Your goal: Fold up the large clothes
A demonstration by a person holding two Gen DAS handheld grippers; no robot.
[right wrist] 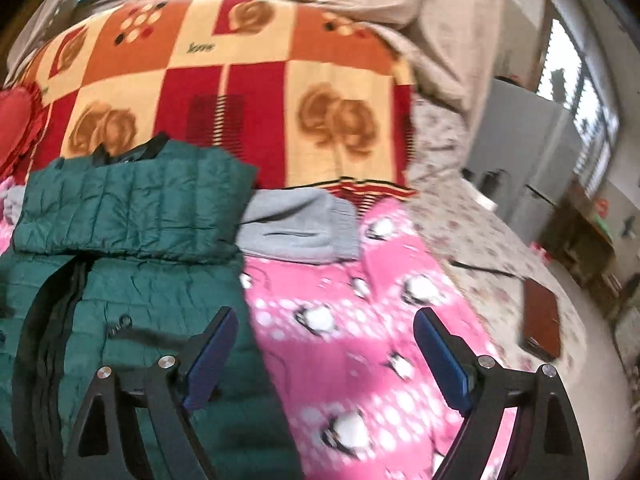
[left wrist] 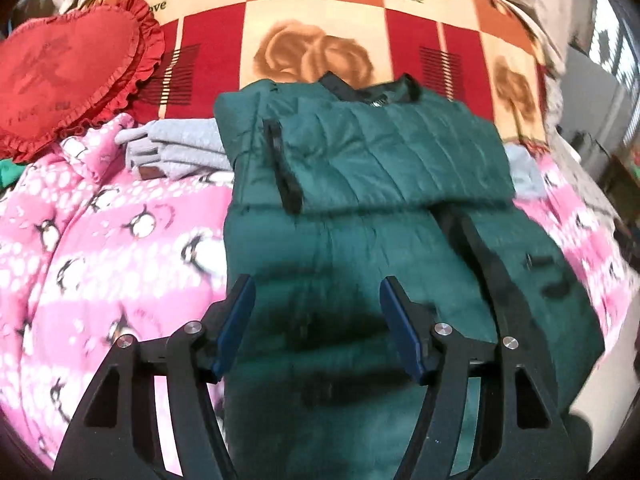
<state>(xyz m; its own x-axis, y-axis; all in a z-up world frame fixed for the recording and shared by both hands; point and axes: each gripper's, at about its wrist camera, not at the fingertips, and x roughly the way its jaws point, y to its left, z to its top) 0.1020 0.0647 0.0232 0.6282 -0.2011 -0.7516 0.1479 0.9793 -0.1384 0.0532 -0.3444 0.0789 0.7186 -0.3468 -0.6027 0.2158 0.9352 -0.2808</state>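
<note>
A dark green quilted jacket (left wrist: 360, 184) lies on the bed on a pink penguin blanket (left wrist: 100, 220). Its sleeves are folded across the chest and its black zipper runs down the front. It also shows in the right wrist view (right wrist: 132, 216). My left gripper (left wrist: 318, 292) is open and empty, hovering over the jacket's lower part. My right gripper (right wrist: 324, 324) is open and empty, over the jacket's right edge and the pink blanket (right wrist: 360, 300).
A grey garment (right wrist: 300, 228) lies under the jacket, also in the left wrist view (left wrist: 176, 152). A red heart cushion (left wrist: 68, 72) sits at the left. A checked rose blanket (right wrist: 240, 92) covers the far bed. A brown phone (right wrist: 540, 320) lies at the right edge.
</note>
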